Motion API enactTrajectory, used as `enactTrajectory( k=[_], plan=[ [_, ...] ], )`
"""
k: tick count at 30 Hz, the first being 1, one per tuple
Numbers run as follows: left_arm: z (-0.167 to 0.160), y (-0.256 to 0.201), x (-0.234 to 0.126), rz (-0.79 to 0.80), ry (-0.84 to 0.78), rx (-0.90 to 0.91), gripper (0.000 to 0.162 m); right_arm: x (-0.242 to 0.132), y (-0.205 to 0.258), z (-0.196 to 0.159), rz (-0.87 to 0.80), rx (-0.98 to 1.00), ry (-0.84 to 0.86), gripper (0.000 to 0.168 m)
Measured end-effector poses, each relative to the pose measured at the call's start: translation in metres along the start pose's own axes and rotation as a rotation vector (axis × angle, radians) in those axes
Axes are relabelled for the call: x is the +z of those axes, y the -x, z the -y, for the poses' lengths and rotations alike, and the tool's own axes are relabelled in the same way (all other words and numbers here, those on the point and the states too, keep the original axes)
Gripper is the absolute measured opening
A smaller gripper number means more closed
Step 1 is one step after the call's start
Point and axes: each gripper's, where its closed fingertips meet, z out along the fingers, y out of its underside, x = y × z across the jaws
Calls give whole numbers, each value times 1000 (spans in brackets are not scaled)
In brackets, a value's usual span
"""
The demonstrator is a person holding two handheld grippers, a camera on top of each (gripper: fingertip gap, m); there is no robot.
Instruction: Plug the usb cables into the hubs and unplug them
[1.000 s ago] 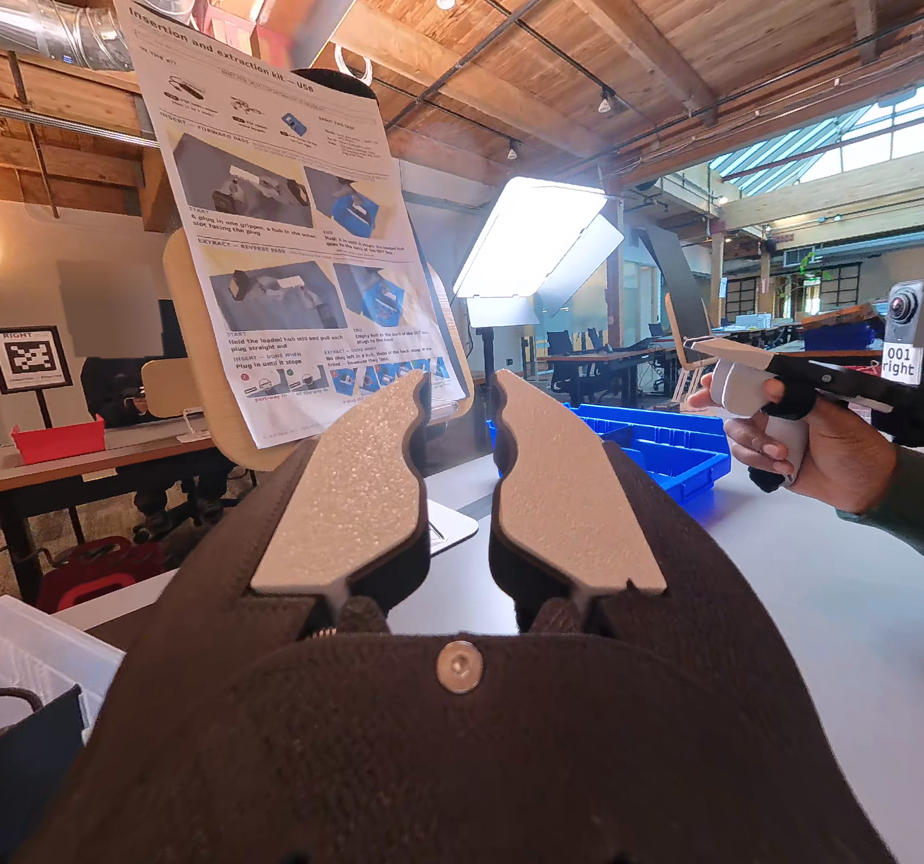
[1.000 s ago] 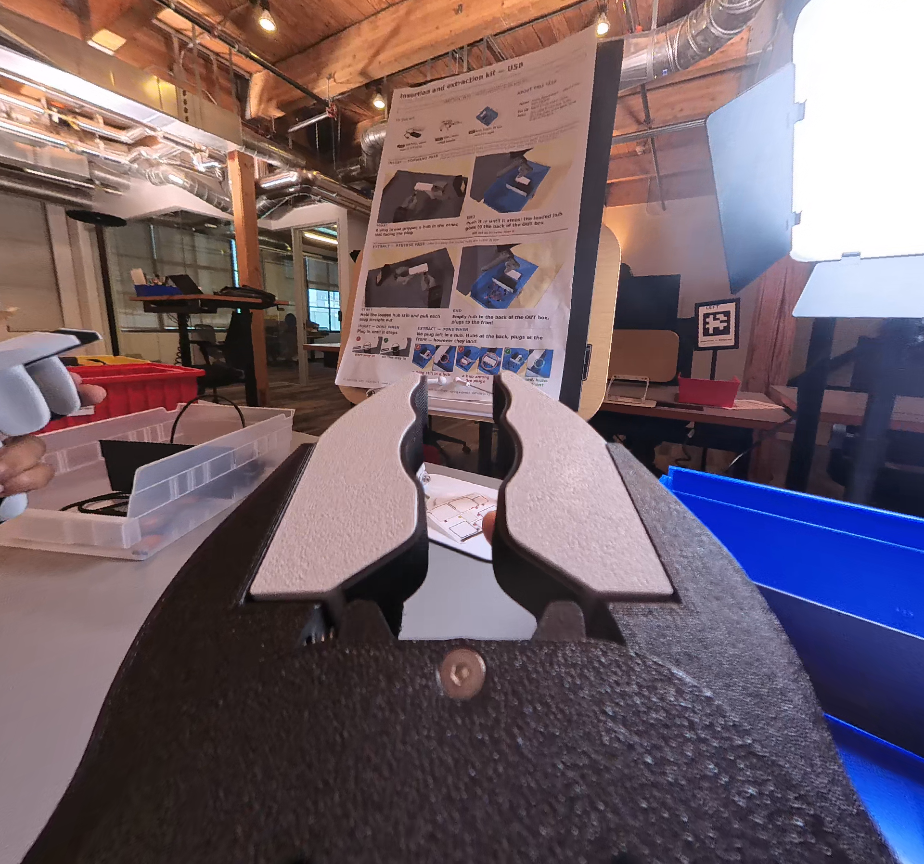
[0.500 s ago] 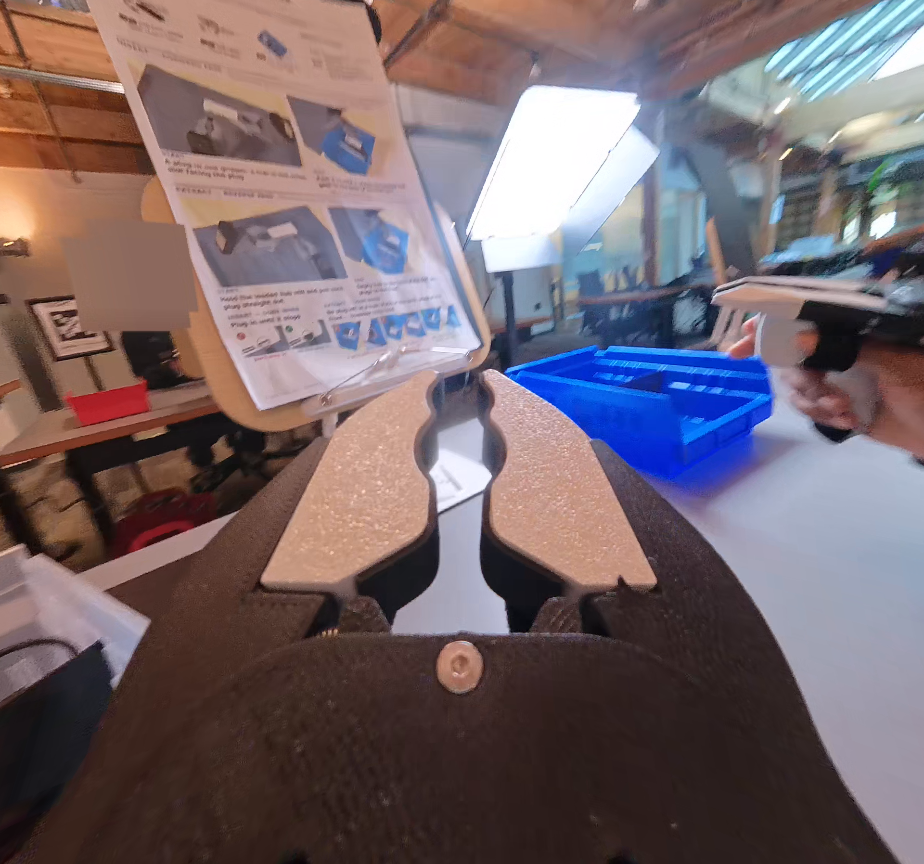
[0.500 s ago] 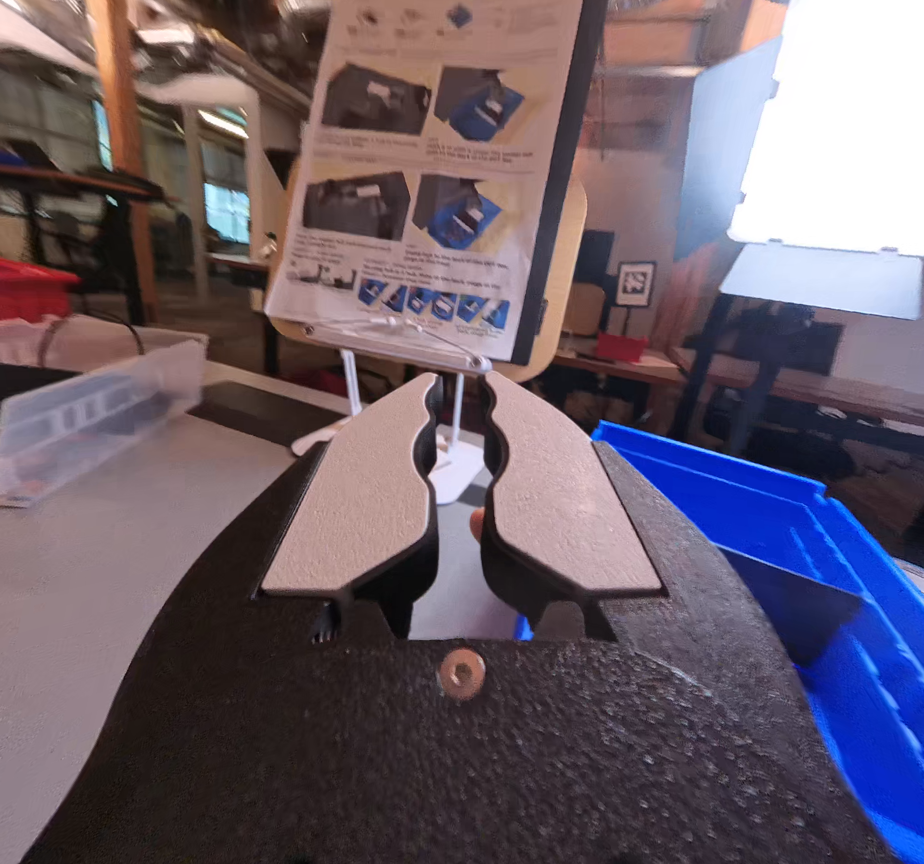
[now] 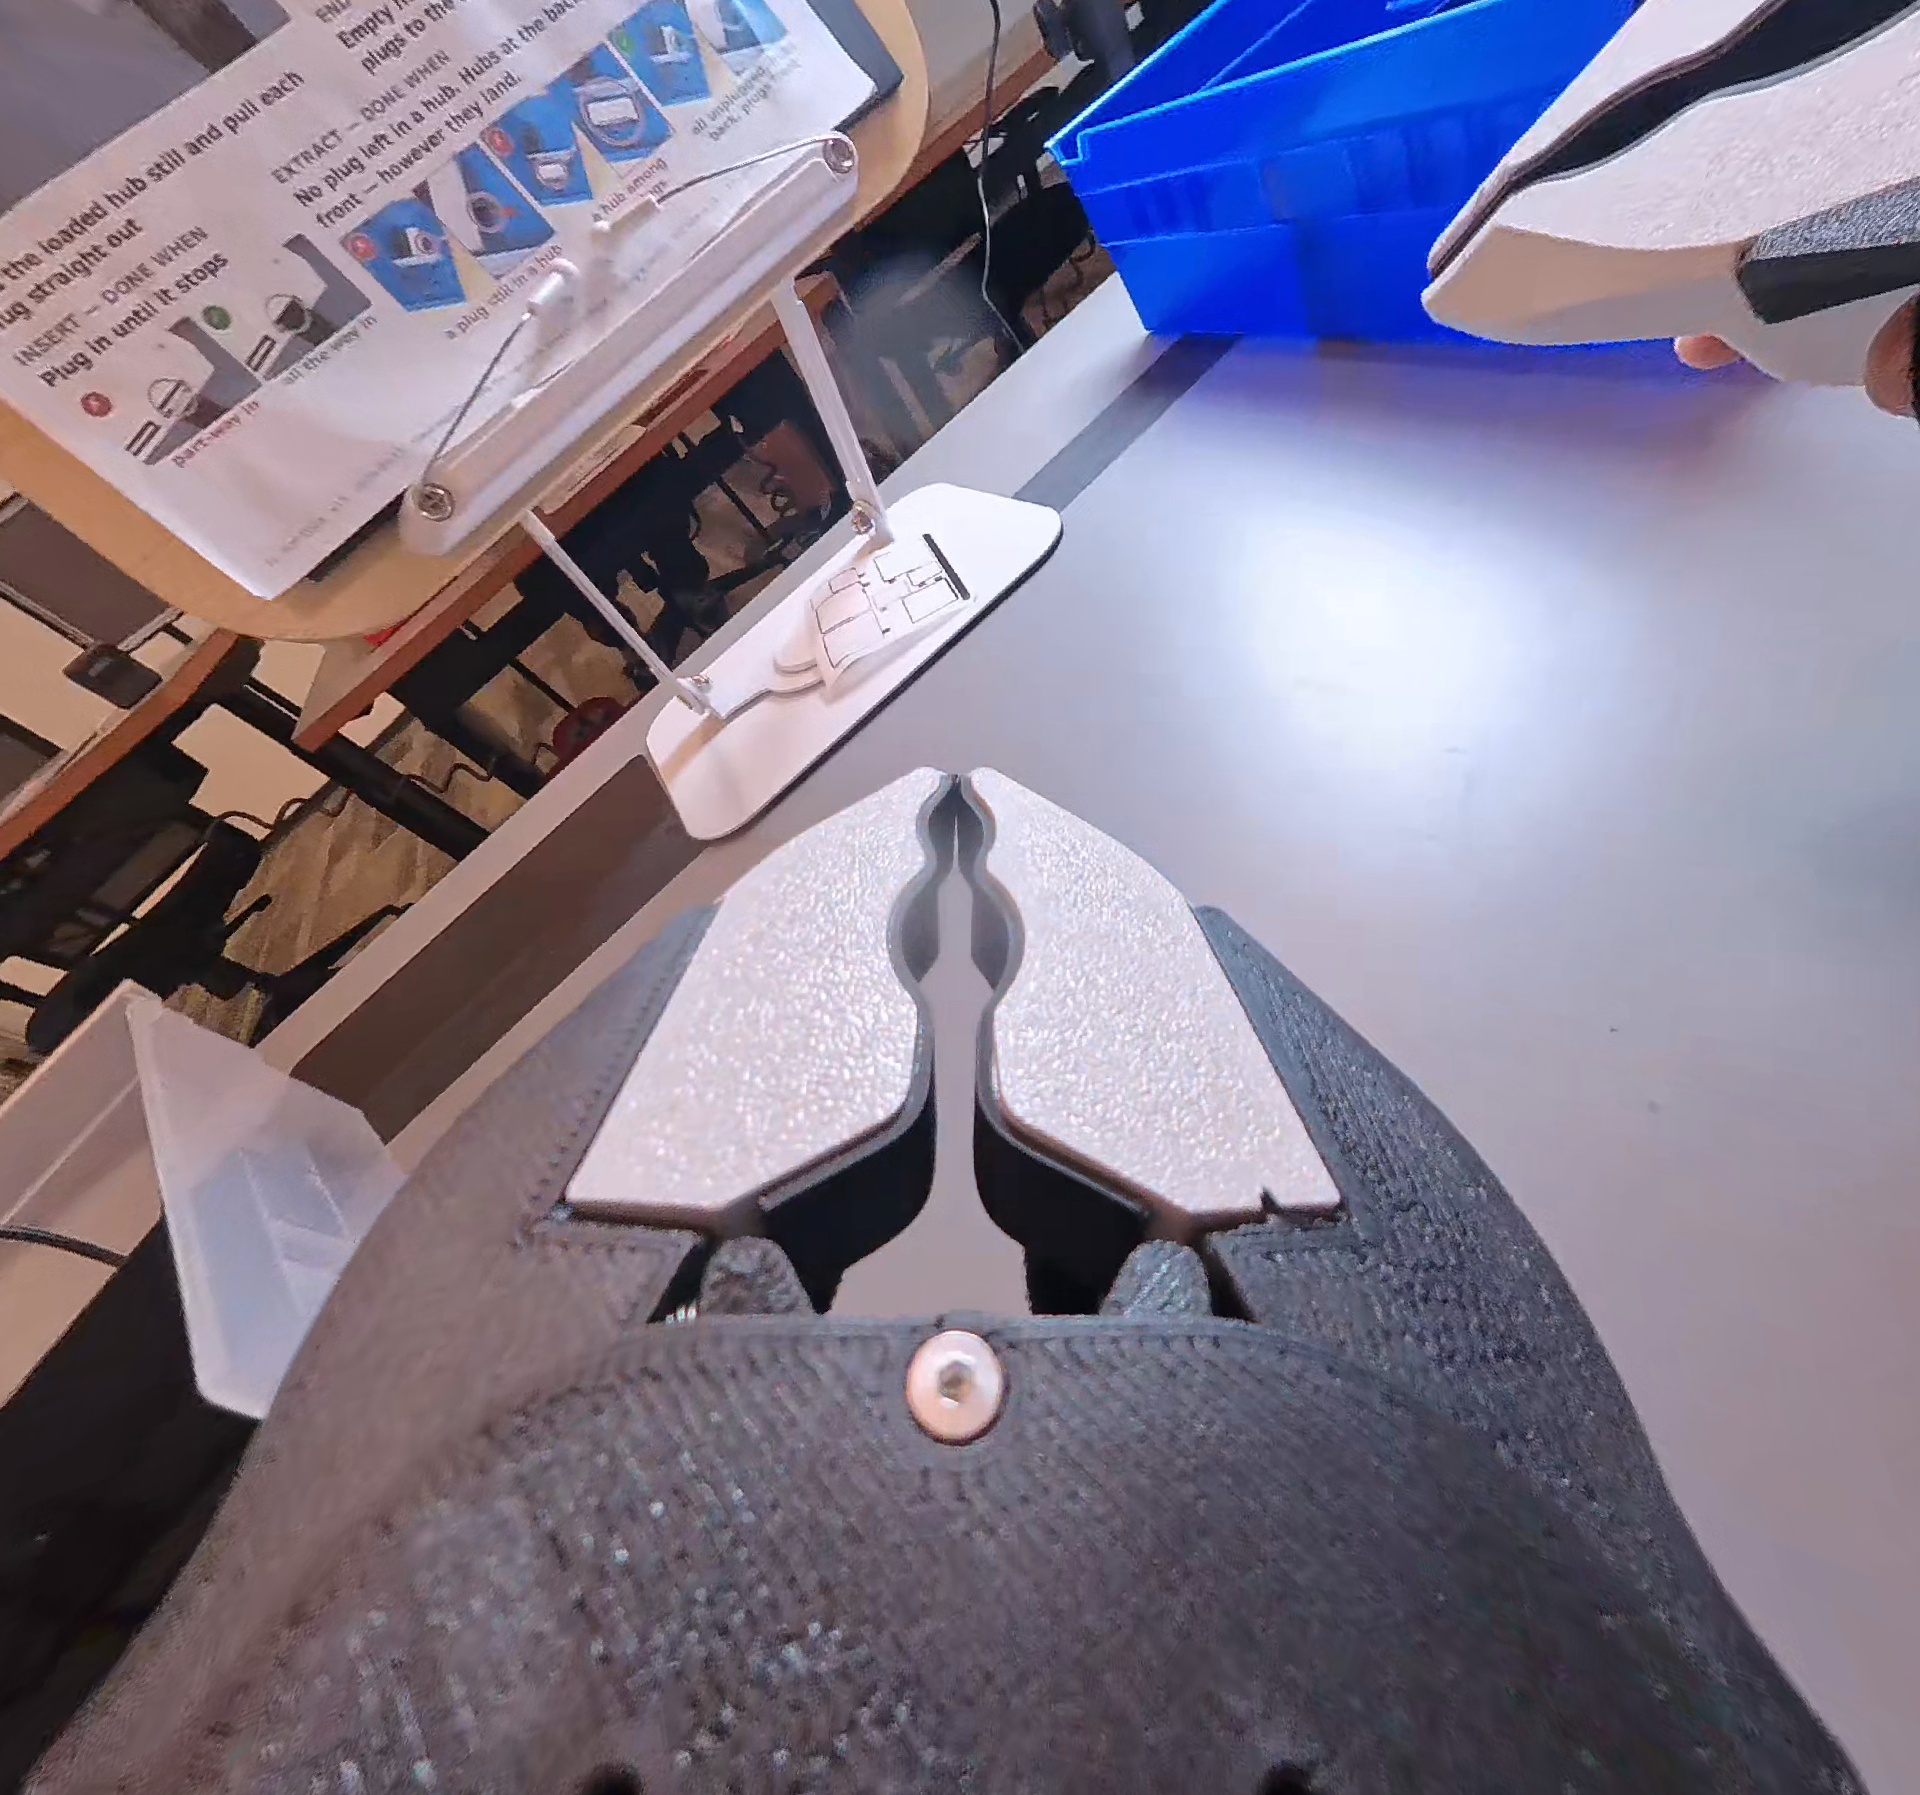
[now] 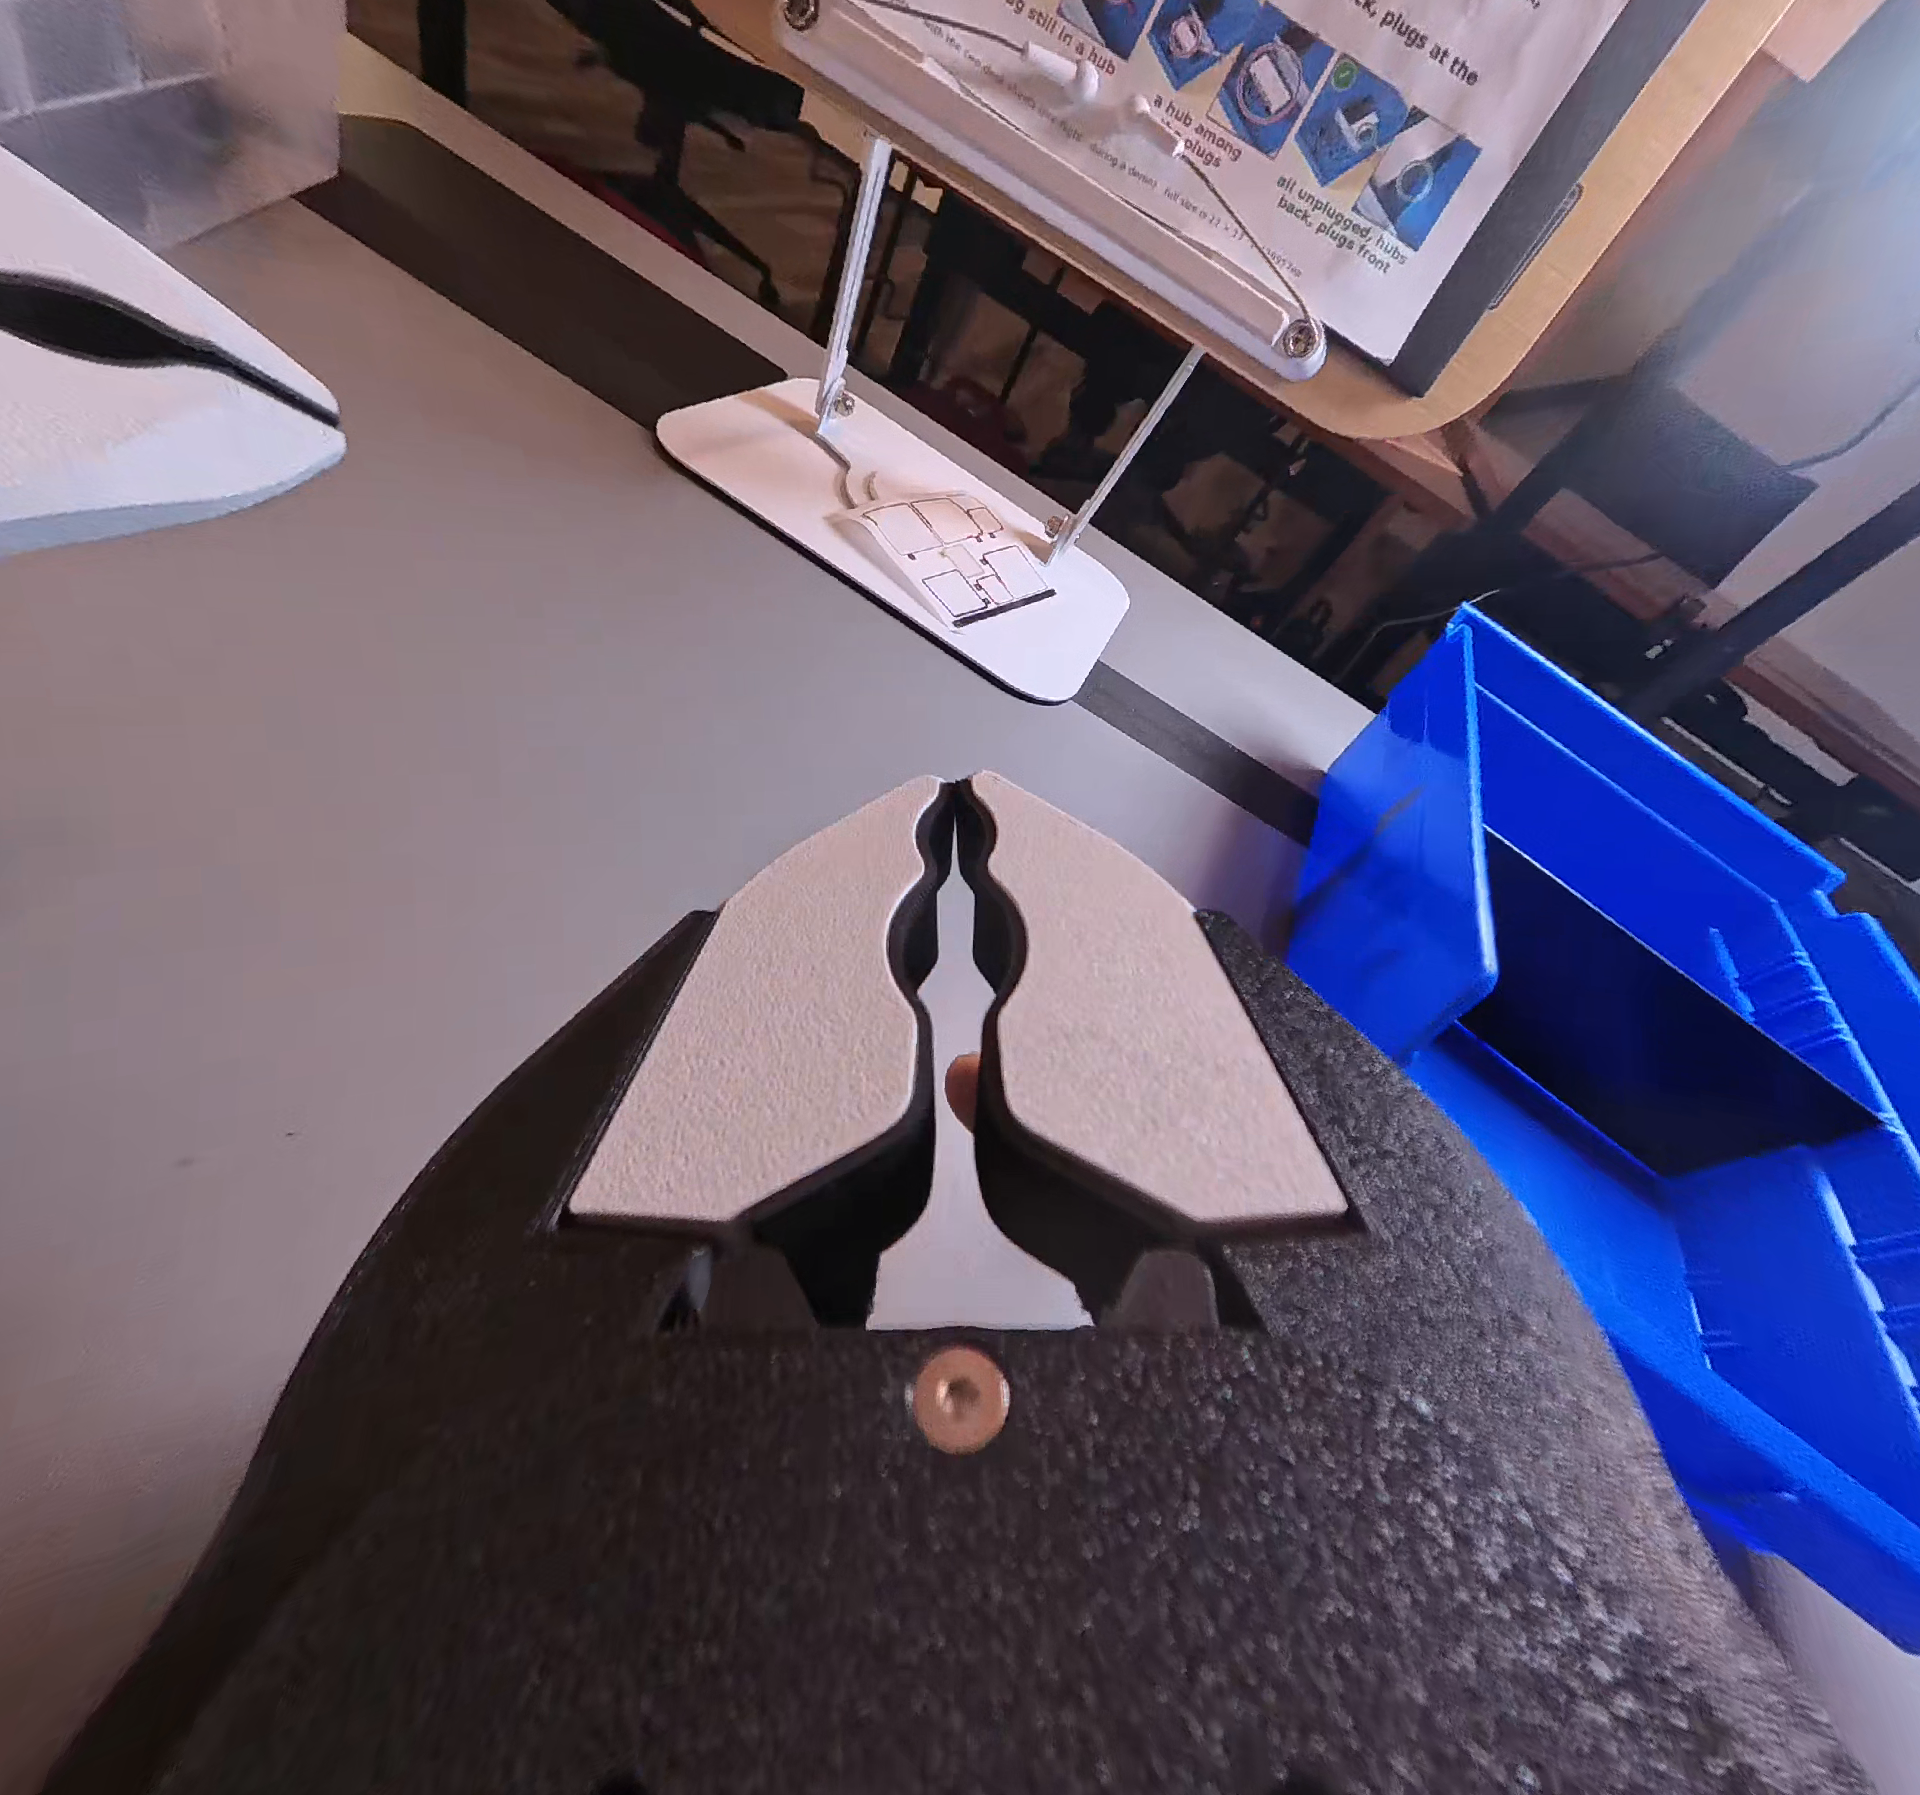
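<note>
No USB cable or hub shows clearly in either view. My left gripper [image 5: 958, 785] is shut with its tips touching and nothing between them, held over the grey table [image 5: 1403, 810]. My right gripper [image 6: 962, 787] is likewise shut and empty over the table [image 6: 416, 758]. In the left wrist view the right gripper [image 5: 1704, 176] shows at the upper right, in front of the blue bin [image 5: 1288, 156]. In the right wrist view the left gripper [image 6: 135, 415] shows at the left edge.
A white stand [image 5: 852, 644] at the table's far edge holds an instruction sheet [image 5: 416, 187]; it also shows in the right wrist view [image 6: 904, 540]. The blue divided bin [image 6: 1621, 966] sits at the right. A clear plastic bin [image 5: 239, 1205] sits at the left, blurred in the right wrist view [image 6: 156, 52]. My right fingertips sit around 12 cm from my left ones.
Both grippers have tipped down from facing the room to facing the table. Both went from partly open to shut.
</note>
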Motion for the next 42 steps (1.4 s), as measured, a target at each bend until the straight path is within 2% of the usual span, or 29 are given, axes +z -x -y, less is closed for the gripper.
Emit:
enactTrajectory(
  k=[6,14,18,21,24,25,29,33,35,38,42],
  plan=[
    [-8,6,3,-7,22,-69,0,2,-7,-7,-12,0,5,1],
    [5,25,-7,19,-40,-115,0,-5,-13,1,-1,41,-43,2],
    [30,82,-28,85,-108,-146,0,-5,-15,1,11,48,-48,3],
    [28,148,-44,115,-26,-158,0,-5,-18,1,17,74,-43,3],
    [3,216,-47,105,146,-112,0,-6,-19,0,41,98,-45,3],
    [-7,239,-44,104,202,-81,5,-6,-19,1,39,93,-50,3],
    [-74,291,-26,-32,522,2,18,-5,-17,1,51,73,-68,3],
    [-163,297,-18,-262,879,59,25,-5,-4,4,118,22,-125,3],
    [-198,292,-16,-368,1001,48,34,-5,1,5,140,6,-148,3],
    [-228,285,-13,-467,1096,39,47,-2,2,0,164,33,-141,3],
    [-245,276,-10,-553,1155,41,63,2,-4,-5,163,62,-121,3]
  ],
)
